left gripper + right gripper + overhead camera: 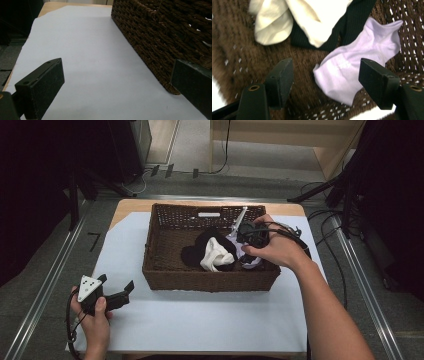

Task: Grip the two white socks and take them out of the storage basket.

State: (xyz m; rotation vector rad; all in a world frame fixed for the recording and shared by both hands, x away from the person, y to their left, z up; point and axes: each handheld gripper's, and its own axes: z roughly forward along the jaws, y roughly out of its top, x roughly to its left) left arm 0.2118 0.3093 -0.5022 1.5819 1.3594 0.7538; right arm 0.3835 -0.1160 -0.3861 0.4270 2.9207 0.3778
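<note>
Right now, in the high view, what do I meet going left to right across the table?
Left hand-held gripper → wicker basket → black sock → white sock → right hand-held gripper, jaws open over a lilac sock.

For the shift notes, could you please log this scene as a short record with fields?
container: brown wicker basket on white sheet
contents: lilac sock, cream socks, black socks
right gripper: jaws open, inside the basket, poised over the lilac sock, not gripping
left gripper: open, nothing between its jaws, beside the basket's outer wall
likely next move: grasp the lilac sock
</note>
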